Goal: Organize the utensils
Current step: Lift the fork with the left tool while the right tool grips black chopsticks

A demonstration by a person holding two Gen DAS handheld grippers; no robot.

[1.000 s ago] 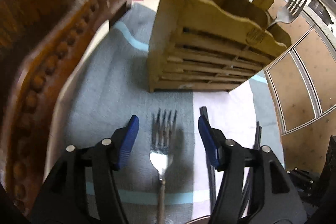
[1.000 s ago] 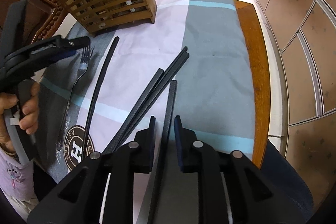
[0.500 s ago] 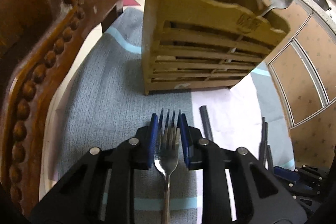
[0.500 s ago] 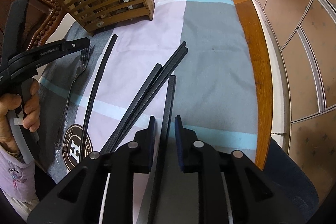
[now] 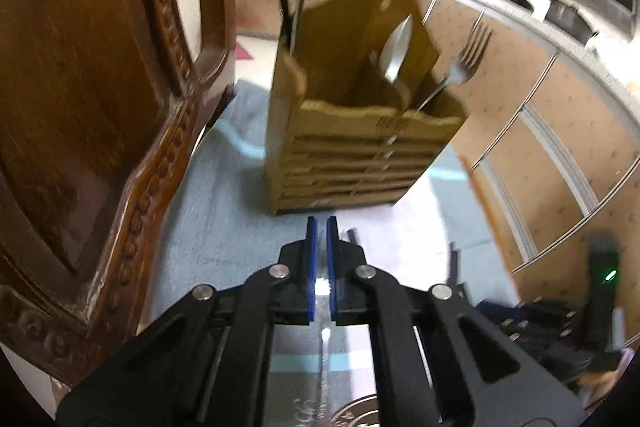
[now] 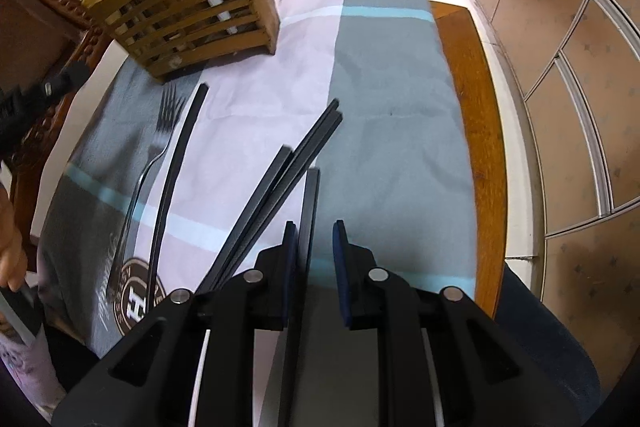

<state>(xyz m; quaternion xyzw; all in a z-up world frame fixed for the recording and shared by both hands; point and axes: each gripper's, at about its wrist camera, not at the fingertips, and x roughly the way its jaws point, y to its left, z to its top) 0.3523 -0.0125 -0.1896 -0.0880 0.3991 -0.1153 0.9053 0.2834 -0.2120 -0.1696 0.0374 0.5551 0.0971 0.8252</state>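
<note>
- Pointing at the wooden utensil holder, the left gripper has its blue pads almost together; a shiny blurred strip shows between them, whether gripped I cannot tell.
- Right view: right gripper parted around a black chopstick; fork lying on the cloth, left gripper away from it.

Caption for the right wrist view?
Right gripper open around one black chopstick on the cloth, fork and wooden caddy beyond.
</note>
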